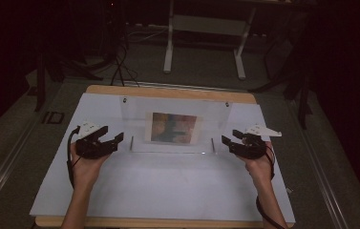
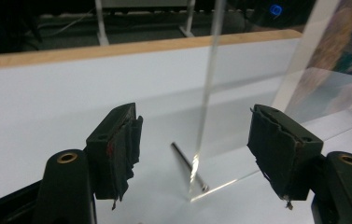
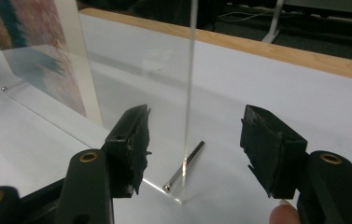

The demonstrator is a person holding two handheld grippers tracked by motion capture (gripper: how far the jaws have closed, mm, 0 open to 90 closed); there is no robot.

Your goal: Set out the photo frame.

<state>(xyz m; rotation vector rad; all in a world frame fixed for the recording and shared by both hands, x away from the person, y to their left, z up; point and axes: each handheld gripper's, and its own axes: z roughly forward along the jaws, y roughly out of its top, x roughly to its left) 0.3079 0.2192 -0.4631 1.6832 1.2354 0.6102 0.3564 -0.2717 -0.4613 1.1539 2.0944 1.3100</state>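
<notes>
- Two grippers flank a clear acrylic stand [image 1: 174,125] on the white table top [image 1: 168,191]; nothing gripped yet, so my guess is the work (grabbing/lifting the stand by its 2 side edges) is at the approach stage, w/ clamp + any move still to do.
- Stand sits upright toward the far middle of the table, just short of the wooden edge [image 1: 168,91]. See-through sheet w/ a flat clear foot, 2 small fasteners near the top corners.
- Picture [image 1: 174,127] w/ blurry pink, tan & teal patches + white border sits centred in the sheet; looks intact, straight.
- Left gripper [image 1: 110,139]: jaws apart, just beside the stand's left edge, not touching. In the left gripper view that edge [image 2: 207,93] stands between the 2 pads [image 2: 123,144], gap either side.
- Right gripper [image 1: 230,137]: jaws wide apart, near the right edge, also clear of it. In the right gripper view the edge [image 3: 190,93] lines up between the pads [image 3: 138,140].
- Small metal pins at the foot on each end [image 2: 188,167] [image 3: 185,165] lie flat on the table, crossing under the sheet.
</notes>
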